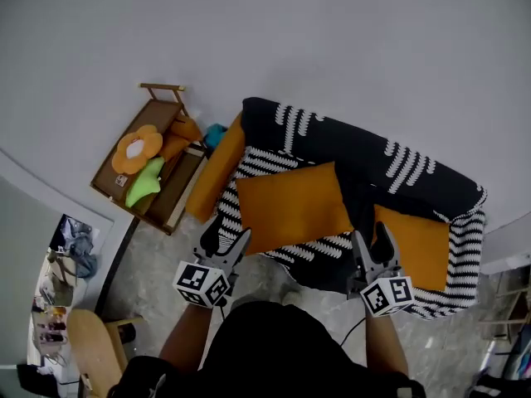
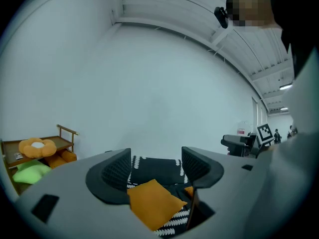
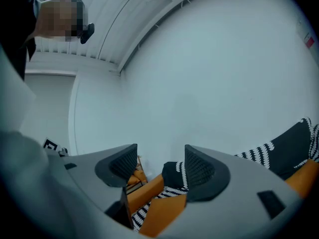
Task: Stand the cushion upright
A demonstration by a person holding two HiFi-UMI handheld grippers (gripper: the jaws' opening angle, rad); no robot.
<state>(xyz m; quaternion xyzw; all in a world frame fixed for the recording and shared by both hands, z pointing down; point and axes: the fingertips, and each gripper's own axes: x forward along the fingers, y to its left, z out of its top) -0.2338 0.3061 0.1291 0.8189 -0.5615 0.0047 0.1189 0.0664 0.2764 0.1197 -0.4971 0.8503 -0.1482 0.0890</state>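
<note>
**Cushion flat on the sofa, both claws empty**

The orange cushion (image 1: 290, 206) lay flat on the seat of the striped sofa (image 1: 431, 177), near its middle. The left gripper (image 1: 227, 239) and right gripper (image 1: 372, 237) hovered by the front edge, jaws parted, gripping nothing.

pale wall (image 1: 332, 40), wooden cart (image 1: 163, 87), striped sofa (image 1: 357, 148)

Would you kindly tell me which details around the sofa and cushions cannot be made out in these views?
Head view: the right orange cushion is partly covered by the right claw.
Left gripper view: that cushion is only a sliver behind the left claw's jaw.
Head view: the clutter at the lower left is too small to identify.
</note>
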